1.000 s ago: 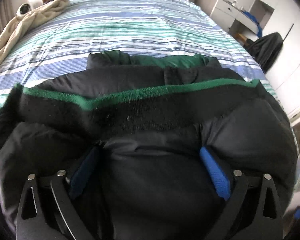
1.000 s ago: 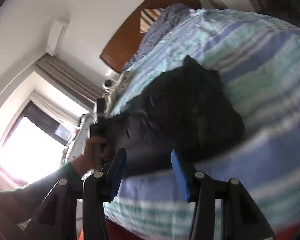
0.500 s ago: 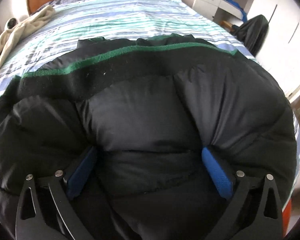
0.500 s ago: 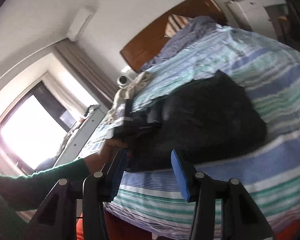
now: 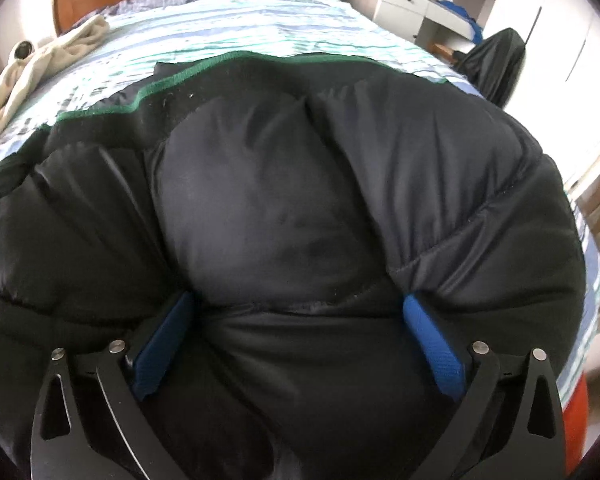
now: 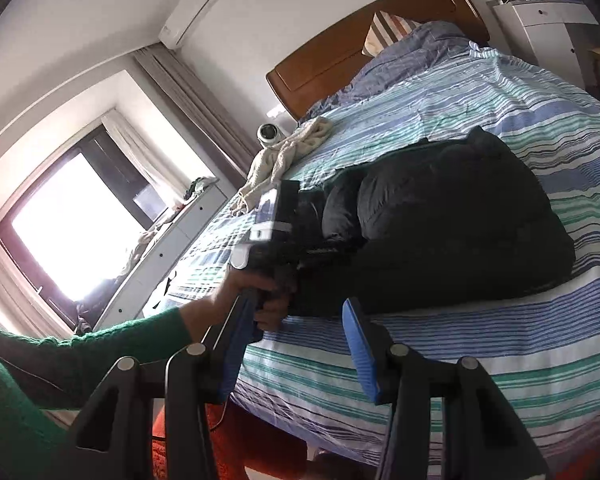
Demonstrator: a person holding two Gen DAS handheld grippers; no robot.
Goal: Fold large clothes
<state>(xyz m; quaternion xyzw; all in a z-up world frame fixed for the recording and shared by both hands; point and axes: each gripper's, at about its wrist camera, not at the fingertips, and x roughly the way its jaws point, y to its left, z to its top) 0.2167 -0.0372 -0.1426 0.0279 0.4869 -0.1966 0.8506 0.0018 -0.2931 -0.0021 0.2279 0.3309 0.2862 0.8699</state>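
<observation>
A black puffer jacket with a green-trimmed hem lies bunched on the striped bed. My left gripper has its blue pads wide apart, pressed into the jacket's padding, which bulges between them. In the right wrist view the jacket sits near the bed's front edge, and the left gripper shows at the jacket's left end, held by a hand in a green sleeve. My right gripper is open and empty, off the bed's front edge, apart from the jacket.
A cream garment and a small white camera lie at the bed's far left. The wooden headboard and pillows are at the back. White drawers and a dark chair stand right of the bed. A window is at left.
The left gripper has pushed the jacket's near part forward over itself, so the green hem now lies farther up the bed. The right gripper has swung level and stayed open and empty.
</observation>
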